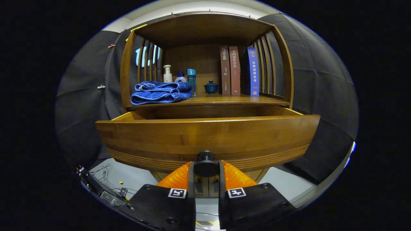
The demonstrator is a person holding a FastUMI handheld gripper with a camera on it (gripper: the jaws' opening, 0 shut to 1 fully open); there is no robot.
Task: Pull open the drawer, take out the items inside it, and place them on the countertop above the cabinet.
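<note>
The gripper (206, 168) is clamped on the drawer knob (206, 165) at lower centre, and the drawer (205, 134) stands pulled out. Opening looks about done; next, release and reach inside, though its contents are hidden behind the front panel.

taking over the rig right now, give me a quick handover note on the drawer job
Tongs: shut on the drawer knob, both fingers pressing its sides.
Drawer: pulled out from under the countertop; its inside is hidden behind the front panel, so contents cannot be told.
Countertop holds a folded blue towel, bottles, a small lidded cup and books.
Done: drawer open.
Left: release the knob, lift out whatever is inside, set it on the countertop.
</note>
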